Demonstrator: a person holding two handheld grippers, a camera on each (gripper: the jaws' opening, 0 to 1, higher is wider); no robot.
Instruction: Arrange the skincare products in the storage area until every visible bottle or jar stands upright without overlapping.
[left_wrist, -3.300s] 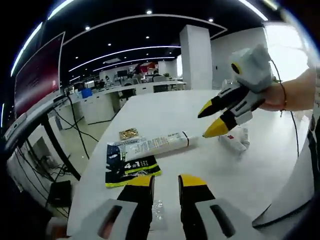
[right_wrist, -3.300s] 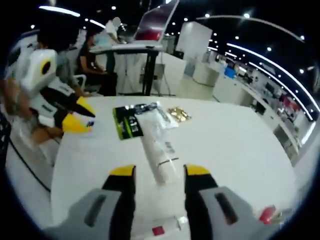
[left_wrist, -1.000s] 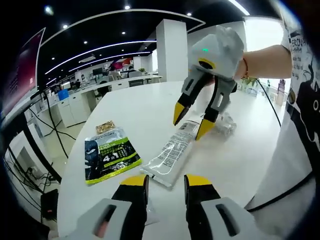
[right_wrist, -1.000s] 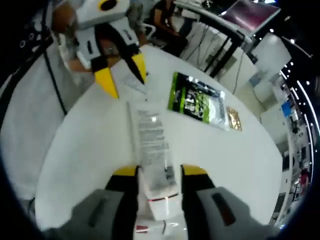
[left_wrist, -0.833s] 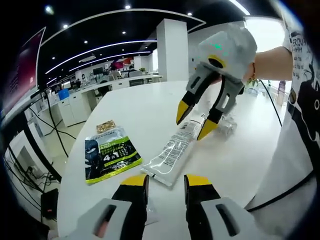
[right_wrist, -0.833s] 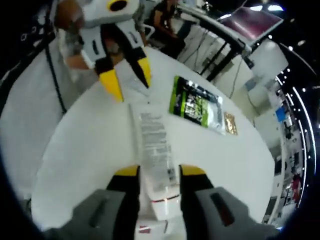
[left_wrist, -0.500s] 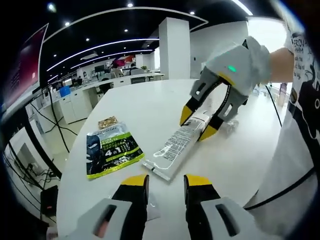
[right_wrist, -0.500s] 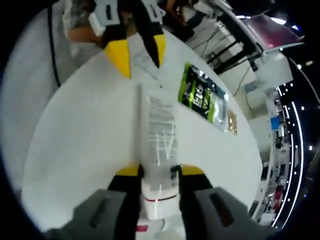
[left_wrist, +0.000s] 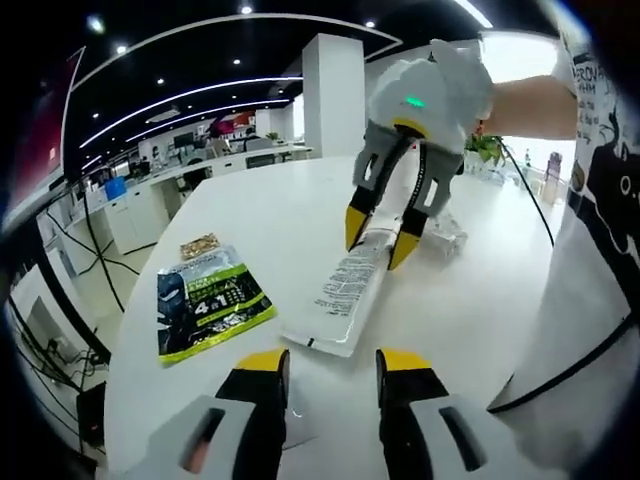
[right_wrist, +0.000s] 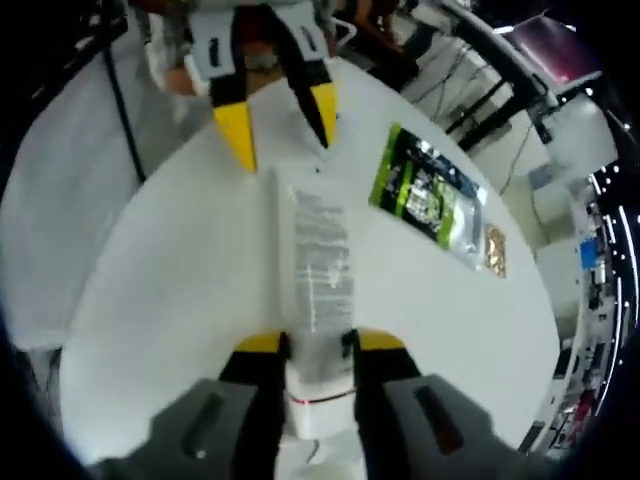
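Observation:
A long white tube with printed text slants over the white table, cap end raised and flat crimped end low near me. My right gripper comes in from the upper right, shut on the tube near its cap. In the right gripper view the tube runs straight away from my right gripper, squeezed between the jaws. My left gripper stands open just short of the crimped end, nothing between its jaws. In the right gripper view, my left gripper is at the tube's far end.
A green and black sachet lies flat to the left of the tube, with a small gold packet beyond it. A clear wrapped item sits behind the right gripper. The table edge curves close by, and a person's arm reaches in from the right.
The right gripper came down over the lying tube, closed on its cap end and tilted it up. The left gripper stayed open near the crimped end.

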